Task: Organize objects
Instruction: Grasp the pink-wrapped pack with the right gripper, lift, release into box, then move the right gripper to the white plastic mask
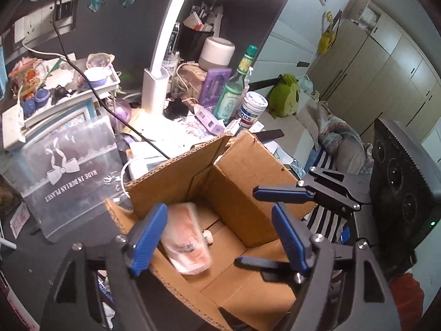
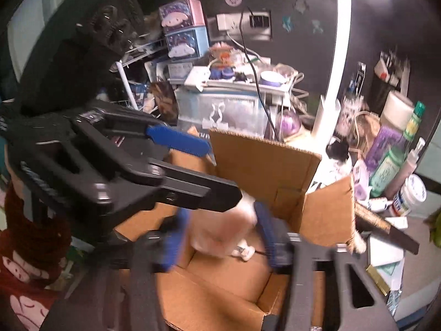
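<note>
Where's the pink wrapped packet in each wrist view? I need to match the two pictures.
Left wrist: pink packet low centre, inside the cardboard box.
Right wrist: blurred, low centre, in the same box.
Shared landmark: green bottle.

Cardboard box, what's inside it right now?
Inside the open brown cardboard box: a pale pink plastic-wrapped packet and a small whitish object beside it. The packet hides the floor beneath; the near corners are hidden.

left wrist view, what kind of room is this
Most likely a bedroom or dorm room with a cluttered desk: a bed with bedding and a green plush toy beside tall wardrobes, and a white desk lamp behind the open cardboard box.
</note>
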`<state>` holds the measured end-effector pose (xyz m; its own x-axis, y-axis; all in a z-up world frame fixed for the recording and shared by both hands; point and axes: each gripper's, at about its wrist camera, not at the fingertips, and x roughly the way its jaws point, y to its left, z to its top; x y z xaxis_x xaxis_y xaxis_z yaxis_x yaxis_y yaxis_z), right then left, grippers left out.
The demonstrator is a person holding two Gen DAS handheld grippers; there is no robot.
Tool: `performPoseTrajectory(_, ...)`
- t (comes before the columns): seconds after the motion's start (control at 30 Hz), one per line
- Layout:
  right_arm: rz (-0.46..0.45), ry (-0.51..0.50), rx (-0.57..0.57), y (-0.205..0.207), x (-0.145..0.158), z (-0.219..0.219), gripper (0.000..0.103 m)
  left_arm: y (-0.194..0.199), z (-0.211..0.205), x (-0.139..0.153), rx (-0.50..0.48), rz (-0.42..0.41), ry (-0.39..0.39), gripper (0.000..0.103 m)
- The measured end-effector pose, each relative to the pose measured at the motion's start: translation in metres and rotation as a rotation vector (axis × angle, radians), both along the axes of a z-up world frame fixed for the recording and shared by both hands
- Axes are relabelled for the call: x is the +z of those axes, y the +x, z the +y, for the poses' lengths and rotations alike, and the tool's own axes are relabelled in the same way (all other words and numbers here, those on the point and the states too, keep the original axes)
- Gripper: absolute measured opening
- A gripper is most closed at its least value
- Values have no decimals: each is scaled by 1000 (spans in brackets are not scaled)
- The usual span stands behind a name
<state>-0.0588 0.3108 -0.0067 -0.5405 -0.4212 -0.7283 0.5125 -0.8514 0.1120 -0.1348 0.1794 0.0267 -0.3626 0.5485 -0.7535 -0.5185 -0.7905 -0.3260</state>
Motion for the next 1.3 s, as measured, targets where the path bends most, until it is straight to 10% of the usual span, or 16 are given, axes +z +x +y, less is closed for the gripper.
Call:
performPoseTrajectory(0.17, 33, 6, -16, 4, 6, -1, 71, 13, -16, 14, 34, 85, -11, 77)
performPoseTrajectory(0.33, 140, 10, -28, 16, 20, -11, 103, 37, -48, 29, 91, 194, -9, 77)
performPoseTrajectory(0.77, 258, -67, 197, 55, 38, -123, 103, 101, -187, 8, 363, 360, -20, 88)
performPoseTrajectory(1.3, -63, -24, 324, 29, -125, -224, 72, 133, -274, -99, 468, 250, 3, 88)
